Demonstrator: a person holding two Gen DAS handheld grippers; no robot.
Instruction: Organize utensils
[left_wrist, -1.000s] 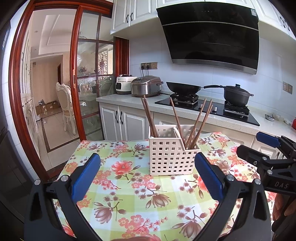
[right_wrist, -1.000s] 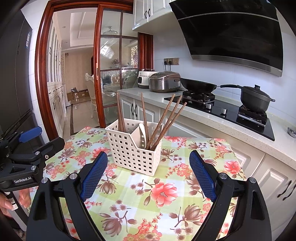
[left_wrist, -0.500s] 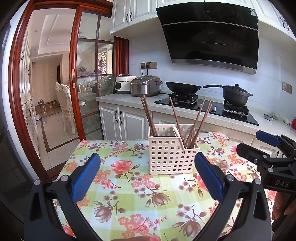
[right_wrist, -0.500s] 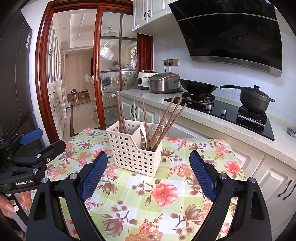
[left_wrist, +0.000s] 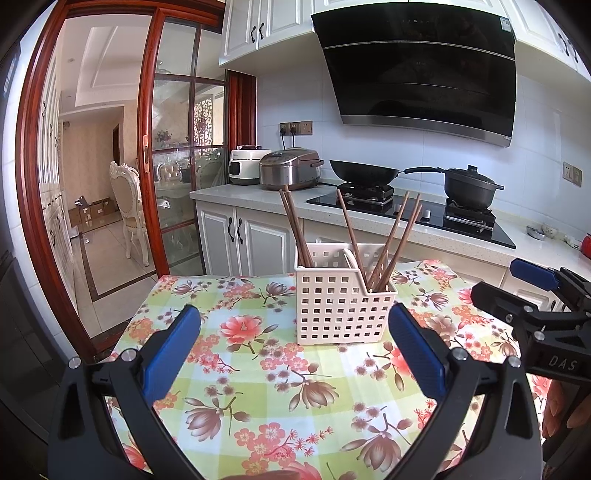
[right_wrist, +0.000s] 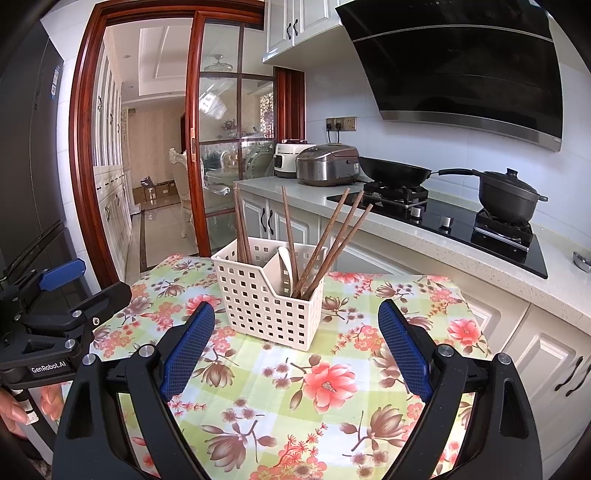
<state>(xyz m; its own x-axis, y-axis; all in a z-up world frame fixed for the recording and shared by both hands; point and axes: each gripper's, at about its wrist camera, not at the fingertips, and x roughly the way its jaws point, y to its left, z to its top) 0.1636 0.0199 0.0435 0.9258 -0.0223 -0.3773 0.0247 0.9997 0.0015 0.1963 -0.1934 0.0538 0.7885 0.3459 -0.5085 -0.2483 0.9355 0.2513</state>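
From the left wrist, my left gripper (left_wrist: 295, 350) hovers level above the desk (left_wrist: 258, 387), jaws wide and empty, before the basket (left_wrist: 341, 299) holding six chopsticks (left_wrist: 397, 236). From the right wrist, my right gripper (right_wrist: 297, 345), equally wide and empty, also reveals a white spoon (right_wrist: 286, 266) inside.

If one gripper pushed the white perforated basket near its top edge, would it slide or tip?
The basket looks like thin perforated plastic, so probably light; it may slide easily on the floral tablecloth. It stands fairly tall with long chopsticks leaning out well above its rim, so a high push could tip it. A low push seems safer.
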